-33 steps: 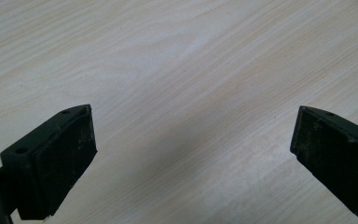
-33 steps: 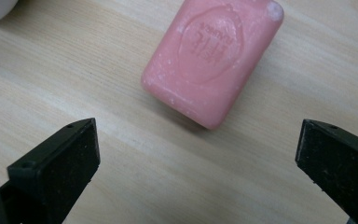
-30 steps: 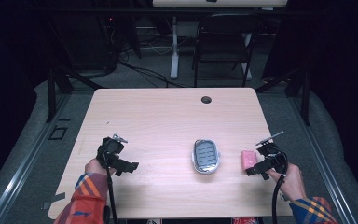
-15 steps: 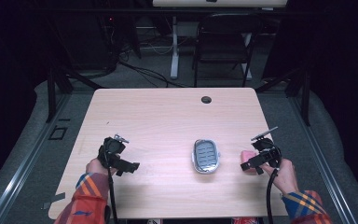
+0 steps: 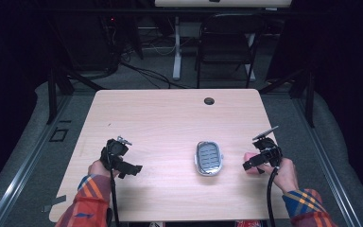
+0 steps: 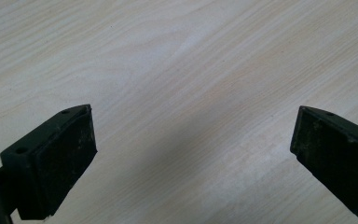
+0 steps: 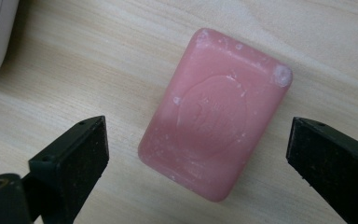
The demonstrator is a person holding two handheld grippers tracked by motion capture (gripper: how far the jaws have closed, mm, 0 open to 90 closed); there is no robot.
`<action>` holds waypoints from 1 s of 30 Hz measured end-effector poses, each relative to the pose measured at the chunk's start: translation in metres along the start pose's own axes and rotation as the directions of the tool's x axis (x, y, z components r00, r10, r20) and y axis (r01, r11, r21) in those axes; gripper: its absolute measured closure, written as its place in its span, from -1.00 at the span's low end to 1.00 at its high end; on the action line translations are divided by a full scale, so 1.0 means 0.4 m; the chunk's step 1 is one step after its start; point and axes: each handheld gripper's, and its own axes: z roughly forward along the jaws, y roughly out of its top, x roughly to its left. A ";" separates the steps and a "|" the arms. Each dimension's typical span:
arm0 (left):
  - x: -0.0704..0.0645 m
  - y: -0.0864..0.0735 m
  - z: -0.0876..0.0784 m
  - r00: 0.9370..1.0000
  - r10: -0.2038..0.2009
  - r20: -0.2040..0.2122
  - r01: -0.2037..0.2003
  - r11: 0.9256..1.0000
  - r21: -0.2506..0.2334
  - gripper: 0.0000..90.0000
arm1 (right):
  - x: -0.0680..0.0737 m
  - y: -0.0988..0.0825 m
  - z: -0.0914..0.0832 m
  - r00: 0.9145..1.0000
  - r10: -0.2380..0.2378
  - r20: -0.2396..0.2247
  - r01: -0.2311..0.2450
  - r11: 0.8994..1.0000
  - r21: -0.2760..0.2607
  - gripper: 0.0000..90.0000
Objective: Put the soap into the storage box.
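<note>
Dark room around, chair and cables behind a pale wood table with a cable hole near its far edge. From my remote seat I see both hands come in from the near edge, plaid sleeves on both.

Pink soap bar lies flat on the table at the right side, near the front, stamped face up, white scuffs on its corners. In the high view it is mostly covered by the right gripper, a bit of pink peeking out beside the hand. Soap dish, grey with a slotted insert, sits just left of the soap, apart from it; its white rim cuts the top left corner of the right gripper view.

Right gripper: jaws spread, one on each side of the soap, gaps on both sides, pads not touching it. Jaws have just been closing a little, soap between them, not gripped.

Left gripper: over bare wood at the front left, well apart from dish and soap. Jaws wide open, nothing between them, only wood grain in the left gripper view.
</note>
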 end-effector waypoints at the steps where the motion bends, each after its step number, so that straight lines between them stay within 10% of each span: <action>1: -0.001 0.000 0.000 1.000 0.001 0.000 -0.001 1.000 0.001 -1.00 | 0.000 0.000 0.001 1.000 0.010 0.008 -0.010 1.000 -0.007 -0.87; 30: -0.005 0.004 0.006 1.000 0.018 -0.004 -0.018 1.000 0.014 -1.00 | -0.008 0.017 0.022 1.000 0.021 0.014 -0.022 0.999 0.033 -0.21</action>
